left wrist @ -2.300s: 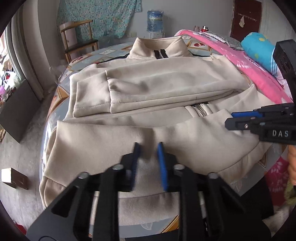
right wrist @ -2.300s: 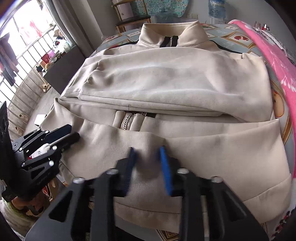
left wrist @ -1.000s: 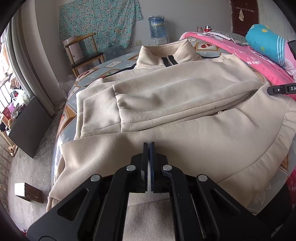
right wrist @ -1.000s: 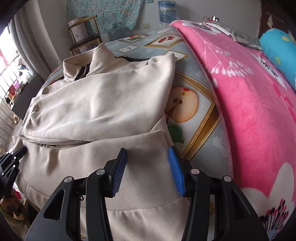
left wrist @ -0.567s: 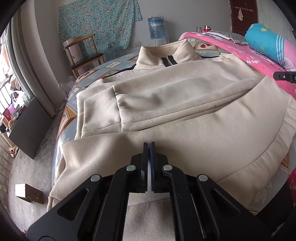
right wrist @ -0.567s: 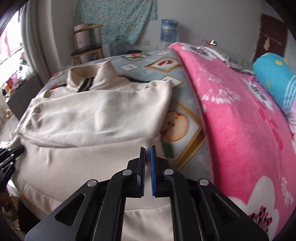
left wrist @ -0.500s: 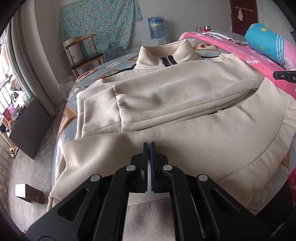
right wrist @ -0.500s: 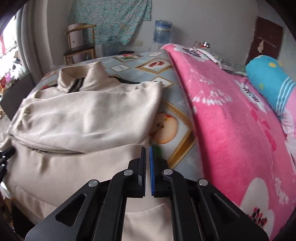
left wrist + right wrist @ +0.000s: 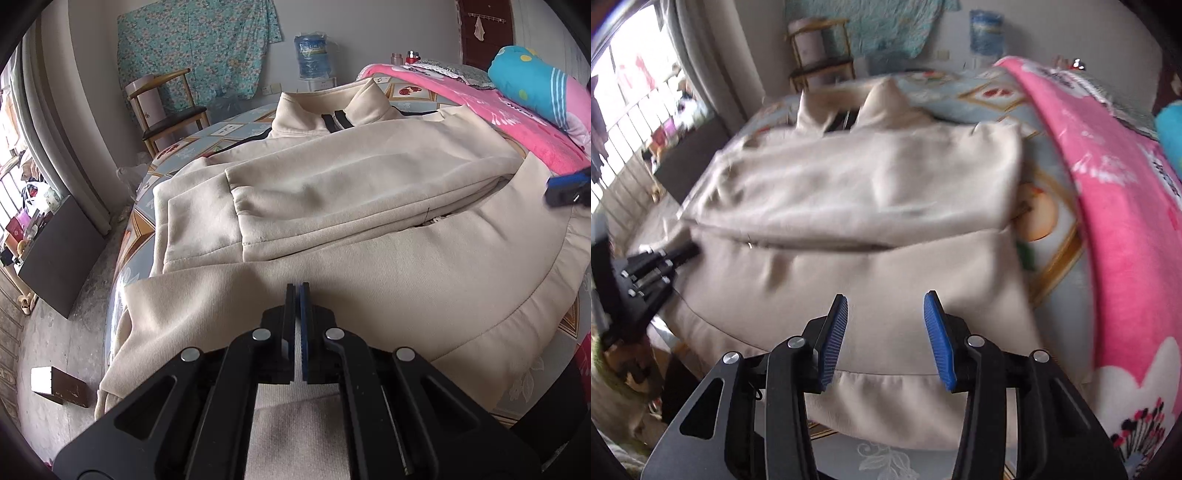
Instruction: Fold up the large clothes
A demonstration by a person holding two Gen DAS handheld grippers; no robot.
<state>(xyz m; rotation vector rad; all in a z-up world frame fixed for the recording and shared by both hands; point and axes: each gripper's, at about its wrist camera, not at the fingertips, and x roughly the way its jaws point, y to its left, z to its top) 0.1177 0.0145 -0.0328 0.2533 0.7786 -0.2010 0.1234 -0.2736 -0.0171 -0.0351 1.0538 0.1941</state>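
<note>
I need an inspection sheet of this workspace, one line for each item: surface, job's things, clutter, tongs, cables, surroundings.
Surface: bed with patterned sheet, fruit prints.
Job's things: beige jacket spread flat, collar at far end, sleeves folded across chest, hem nearest.
Clutter: pink blanket and blue pillow along the bed's right side.
Tongs: left tongs shut on the jacket's hem; right tongs opening, apart over the hem, gripping nothing.
Cables: nothing seen.
Surroundings: wooden chair, water bottle, floral cloth on the wall.
</note>
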